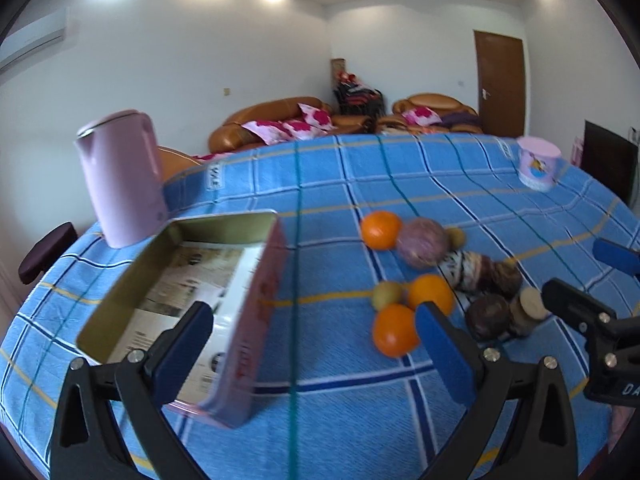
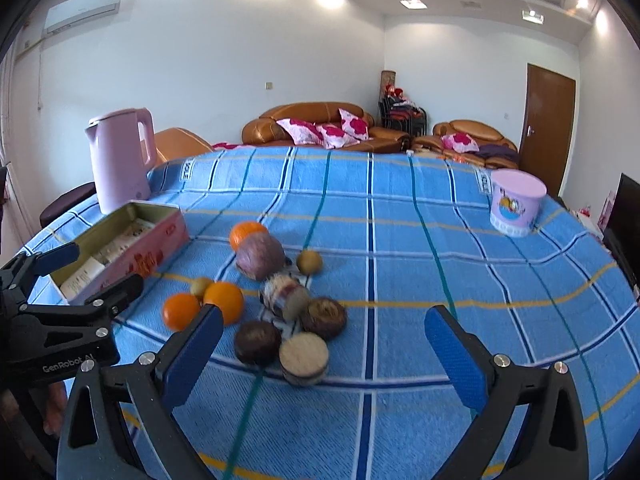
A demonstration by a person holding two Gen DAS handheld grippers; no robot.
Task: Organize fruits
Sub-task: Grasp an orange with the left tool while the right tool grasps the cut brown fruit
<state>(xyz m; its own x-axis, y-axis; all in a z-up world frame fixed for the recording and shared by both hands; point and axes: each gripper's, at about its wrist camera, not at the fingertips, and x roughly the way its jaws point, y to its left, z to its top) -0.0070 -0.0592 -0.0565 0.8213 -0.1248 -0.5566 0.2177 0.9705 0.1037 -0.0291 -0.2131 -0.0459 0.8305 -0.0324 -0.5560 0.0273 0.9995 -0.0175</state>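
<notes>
Three oranges [image 1: 394,335] [image 1: 431,293] [image 1: 380,229] and small yellow-green fruits [image 1: 386,294] lie on the blue checked tablecloth among several yarn balls [image 1: 422,242]. An open pink tin box [image 1: 224,280] lined with printed paper sits to their left. My left gripper [image 1: 316,354] is open and empty, above the cloth between the box and the nearest orange. My right gripper [image 2: 322,352] is open and empty, just in front of the yarn balls [image 2: 304,356]; the oranges [image 2: 224,302] [image 2: 181,311] lie by its left finger. The left gripper also shows in the right wrist view [image 2: 86,276].
A pink kettle [image 1: 122,178] stands behind the box at the table's far left. A lilac lidded bucket [image 2: 516,202] stands at the far right. The table edge curves away behind both. Brown sofas and a door lie beyond.
</notes>
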